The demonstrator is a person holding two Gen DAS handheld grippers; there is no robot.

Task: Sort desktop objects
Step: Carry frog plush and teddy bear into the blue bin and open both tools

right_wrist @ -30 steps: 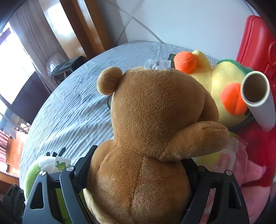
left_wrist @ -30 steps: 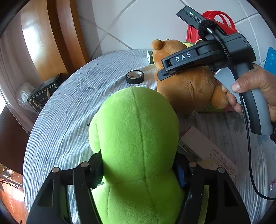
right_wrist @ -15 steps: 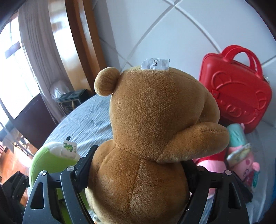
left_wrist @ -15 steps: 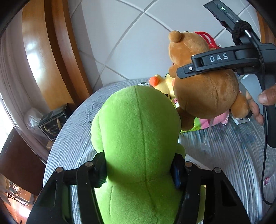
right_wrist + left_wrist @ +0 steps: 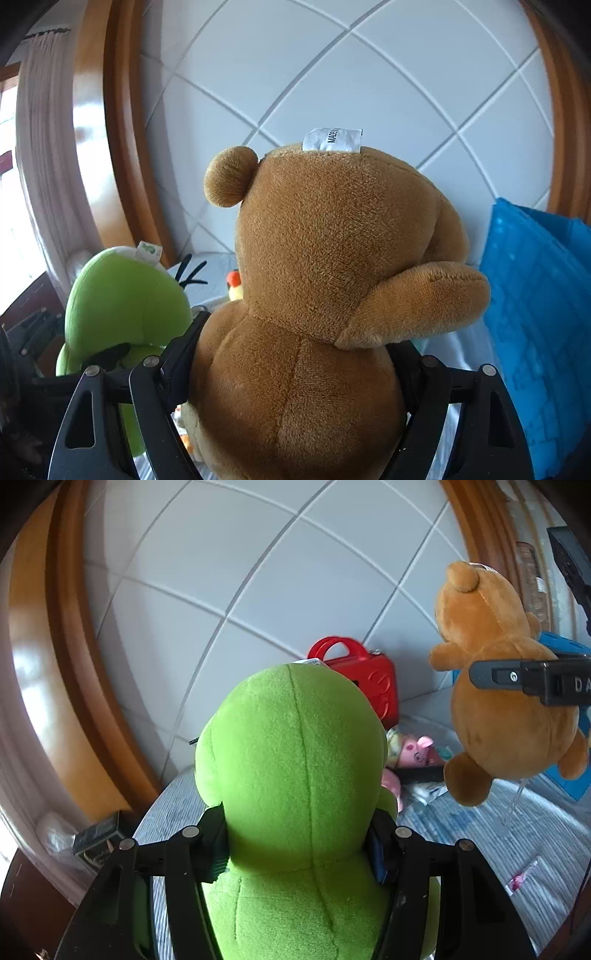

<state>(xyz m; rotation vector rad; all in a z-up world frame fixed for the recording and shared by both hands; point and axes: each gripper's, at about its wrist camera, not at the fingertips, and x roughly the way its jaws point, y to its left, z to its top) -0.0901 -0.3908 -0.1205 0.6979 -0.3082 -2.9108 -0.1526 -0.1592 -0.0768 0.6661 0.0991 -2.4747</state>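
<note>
Gripping the green plush (image 5: 295, 775), the left gripper (image 5: 299, 845) holds it clamped above the desk (image 5: 461, 834). Right gripper (image 5: 295, 376) jaws clamp the bear (image 5: 332, 258) aloft. Red case (image 5: 373, 679) stands at the desk's far edge.

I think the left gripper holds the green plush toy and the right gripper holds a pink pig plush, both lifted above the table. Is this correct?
One thing is wrong: the right gripper holds the brown teddy bear, as the right wrist view shows. The pink pig plush lies on the table, seen in the left wrist view. The left gripper does hold the green plush toy, and both toys are lifted.
</note>
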